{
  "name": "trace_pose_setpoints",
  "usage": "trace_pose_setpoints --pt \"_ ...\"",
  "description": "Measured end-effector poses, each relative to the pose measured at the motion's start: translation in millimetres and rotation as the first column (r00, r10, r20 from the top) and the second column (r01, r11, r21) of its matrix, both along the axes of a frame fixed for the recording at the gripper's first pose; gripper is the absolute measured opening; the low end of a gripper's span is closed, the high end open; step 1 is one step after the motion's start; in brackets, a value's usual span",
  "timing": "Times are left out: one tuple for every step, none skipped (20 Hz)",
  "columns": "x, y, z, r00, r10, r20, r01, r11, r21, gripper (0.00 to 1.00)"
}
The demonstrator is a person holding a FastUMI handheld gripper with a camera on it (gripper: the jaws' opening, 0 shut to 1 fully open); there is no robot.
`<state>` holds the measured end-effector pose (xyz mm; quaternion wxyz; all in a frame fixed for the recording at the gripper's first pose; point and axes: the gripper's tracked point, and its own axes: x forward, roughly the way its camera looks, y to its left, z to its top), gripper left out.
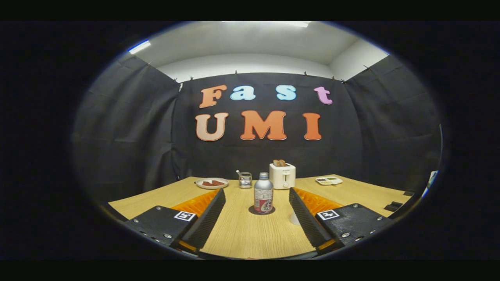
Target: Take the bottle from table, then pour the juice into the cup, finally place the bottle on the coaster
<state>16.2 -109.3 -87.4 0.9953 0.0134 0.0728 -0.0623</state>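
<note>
Gripper view: the bottle [263,194] is seen upright on the coaster [252,211] ahead of fingers [206,218] held apart and empty; judged rigid, slippery, best gripped mid-body.

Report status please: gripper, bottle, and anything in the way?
Gripper open, fingers either side of bottle, not touching. Bottle upright on dark coaster, between fingertips. Toaster and metal cup beyond it. Nothing in the way.

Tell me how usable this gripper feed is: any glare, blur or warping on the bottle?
Gripper view: even overhead light, no harsh glare; bottle on coaster reads sharp, standing between the tips of the open gripper; fisheye bends the table edges; toaster beyond looks slightly soft.
</note>
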Motion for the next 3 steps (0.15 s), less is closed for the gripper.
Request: trace_pose_setpoints --pt "0.0 4.3 5.0 1.000 0.005 0.006 -0.005 1.000 0.005 0.97" --pt "-1.7 6.8 7.4 1.000 0.012 0.009 -0.012 1.000 0.006 0.97" --pt "-3.3 7.5 12.3 1.000 0.009 0.016 -0.009 1.000 0.000 0.97"
